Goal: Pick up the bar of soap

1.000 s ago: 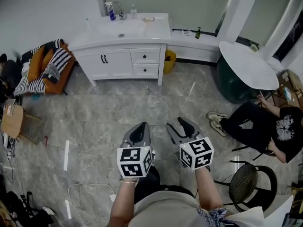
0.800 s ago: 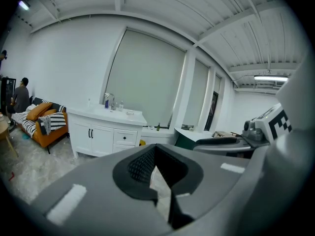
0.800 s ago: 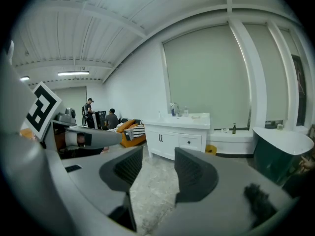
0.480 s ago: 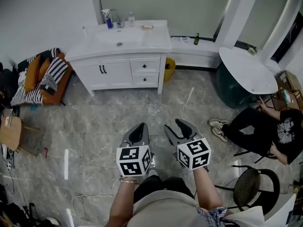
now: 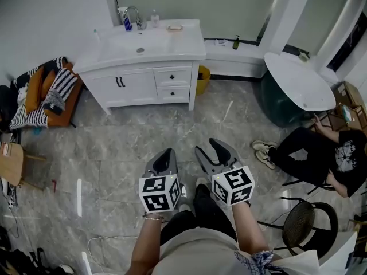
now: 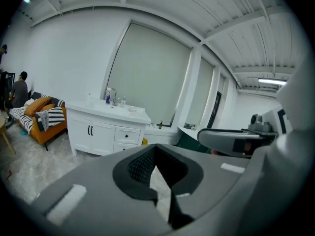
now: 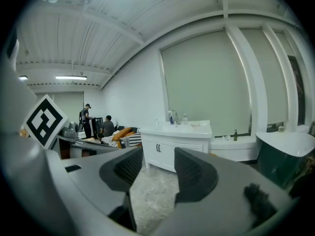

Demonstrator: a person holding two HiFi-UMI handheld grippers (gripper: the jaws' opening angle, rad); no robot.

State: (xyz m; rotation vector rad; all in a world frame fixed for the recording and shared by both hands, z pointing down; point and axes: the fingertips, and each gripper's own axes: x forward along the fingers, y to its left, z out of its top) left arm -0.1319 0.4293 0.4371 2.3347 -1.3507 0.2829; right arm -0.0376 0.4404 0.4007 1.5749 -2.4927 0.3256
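The bar of soap (image 5: 175,27) is a small pale oval at the top of the head view. It sits on the white vanity worktop (image 5: 183,43), to the right of the basin and close to the back edge by the chrome tap (image 5: 133,13). It is too small here to be sure whether it lies in a dish. It seems to stretch left to right across the frame, but treat that as a guess until you are closer.

Both of your claws hang low in the centre of the frame, over the grey marble floor (image 5: 114,148), well apart from the worktop. So the soap lies straight up the frame from them. It is almost in line with your left claw (image 5: 167,153) and a little to the left of your right claw (image 5: 211,149).

Your left claw is clenched, its tips meeting with nothing between them. Your right claw is released, with only floor showing through the gap, so it looks the readier one to take the bar.

To my eye the approach comes first: bring the worktop close, then steer the released claw up and slightly left so its jaws straddle the oval's short side.
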